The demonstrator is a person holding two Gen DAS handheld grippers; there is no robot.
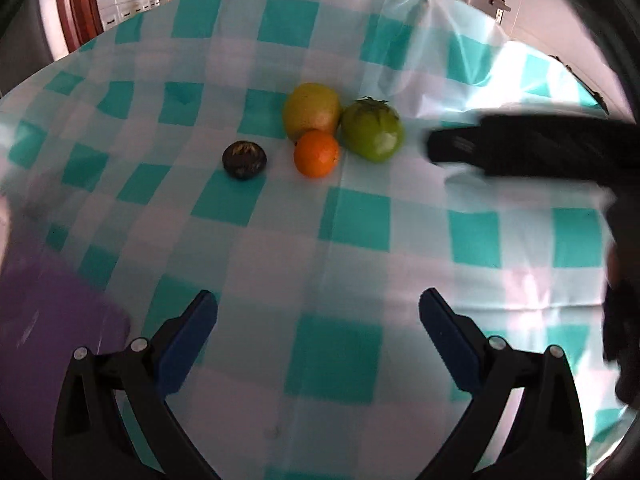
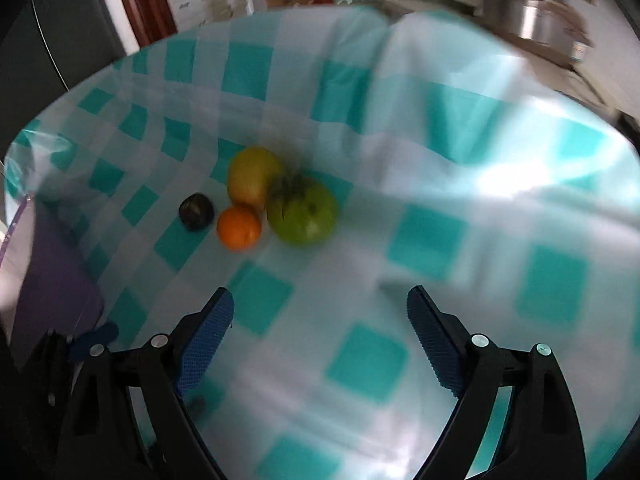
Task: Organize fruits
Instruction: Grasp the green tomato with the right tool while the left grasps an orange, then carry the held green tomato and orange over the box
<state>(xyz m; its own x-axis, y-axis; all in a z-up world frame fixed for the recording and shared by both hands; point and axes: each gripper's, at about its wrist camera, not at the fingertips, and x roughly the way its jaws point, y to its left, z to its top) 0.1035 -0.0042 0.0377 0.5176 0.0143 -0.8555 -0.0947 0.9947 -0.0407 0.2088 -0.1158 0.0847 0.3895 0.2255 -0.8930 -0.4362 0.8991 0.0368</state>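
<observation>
Soft daylight comes from the right, throwing white glare on the cloth (image 1: 528,280) in both views. The right wrist view is heavily motion-blurred; the fruits (image 2: 300,212) smear. Fisheye bending curves the checks, and edges darken.

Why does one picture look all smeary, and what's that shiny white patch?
Right wrist view: motion blur smears the checked tablecloth and green fruit; the bright patch is glare. Left wrist view: fruits like the orange look sharper; the right gripper is blurred.
</observation>
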